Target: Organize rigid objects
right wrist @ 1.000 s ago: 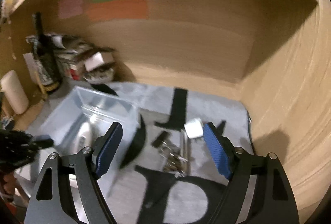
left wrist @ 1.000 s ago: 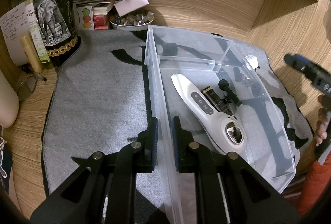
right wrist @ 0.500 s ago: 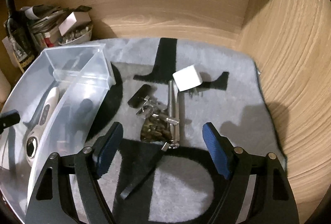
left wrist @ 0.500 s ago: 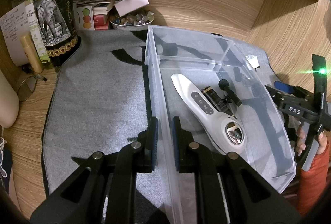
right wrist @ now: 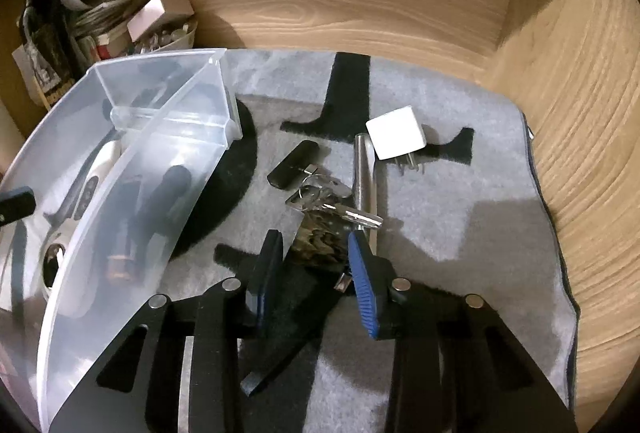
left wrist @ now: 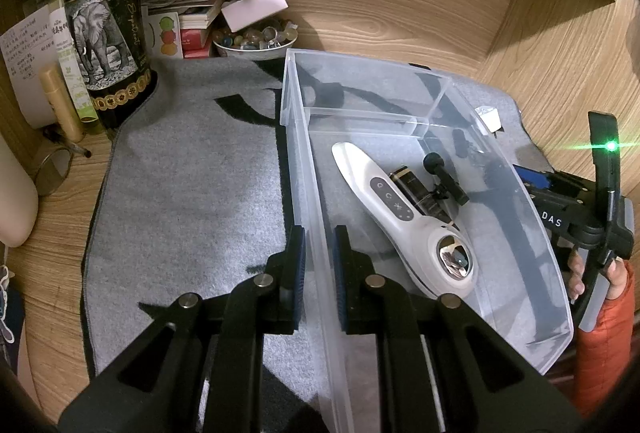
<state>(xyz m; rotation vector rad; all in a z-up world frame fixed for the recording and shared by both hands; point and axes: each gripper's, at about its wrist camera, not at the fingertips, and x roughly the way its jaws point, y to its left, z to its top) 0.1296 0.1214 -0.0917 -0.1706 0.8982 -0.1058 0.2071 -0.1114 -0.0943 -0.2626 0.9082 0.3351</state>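
My left gripper (left wrist: 319, 257) is shut on the left wall of the clear plastic bin (left wrist: 308, 193), one finger inside and one outside. In the bin lie a white handheld device (left wrist: 394, 207), a dark tube (left wrist: 416, 189) and a black microphone-like piece (left wrist: 444, 175). My right gripper (right wrist: 314, 265) is open, lowered over a bunch of keys with a dark patterned tag (right wrist: 320, 241) on the grey mat; its fingers flank the tag. A metal rod (right wrist: 366, 177), a black fob (right wrist: 294, 163) and a white charger plug (right wrist: 396, 133) lie beyond.
A wine bottle (left wrist: 106, 21), stacked papers and a bowl of beads (left wrist: 256, 41) stand at the back left. Wooden walls close the back and right. The bin (right wrist: 140, 169) lies left of the right gripper. The grey mat (left wrist: 192, 185) covers the desk.
My right gripper has dropped down and forward to the keys, and its fingers have narrowed around the tag. My left gripper has kept its hold on the bin wall.
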